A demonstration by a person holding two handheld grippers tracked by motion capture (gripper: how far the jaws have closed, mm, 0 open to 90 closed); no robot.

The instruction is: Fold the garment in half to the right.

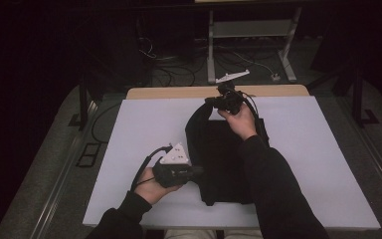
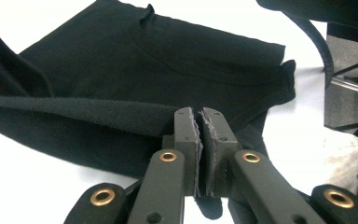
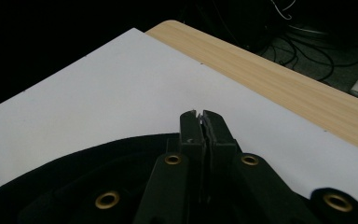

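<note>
Left gripper (image 2: 200,114): clamped on black garment's (image 1: 219,159) edge, lower centre of high view.
Right gripper (image 3: 200,114): pinching garment's far edge, upper centre.
Garment: spread mid-frame on white board (image 1: 129,149).
Writing: none legible.
Right gripper view: wooden table edge (image 3: 279,79), cables.

My left hand (image 1: 151,189) sits in the lower left of the high view, dark sleeve entering from the bottom edge, holding the left tongs (image 1: 199,171) level with the tips pointing right. In the left gripper view those tongs (image 2: 201,122) are pressed together on black fabric. My right forearm stretches up the centre; the right hand (image 1: 241,120) grips the right tongs (image 1: 210,101) near the upper middle. In the right gripper view those tongs (image 3: 199,122) are clamped tight.
</note>
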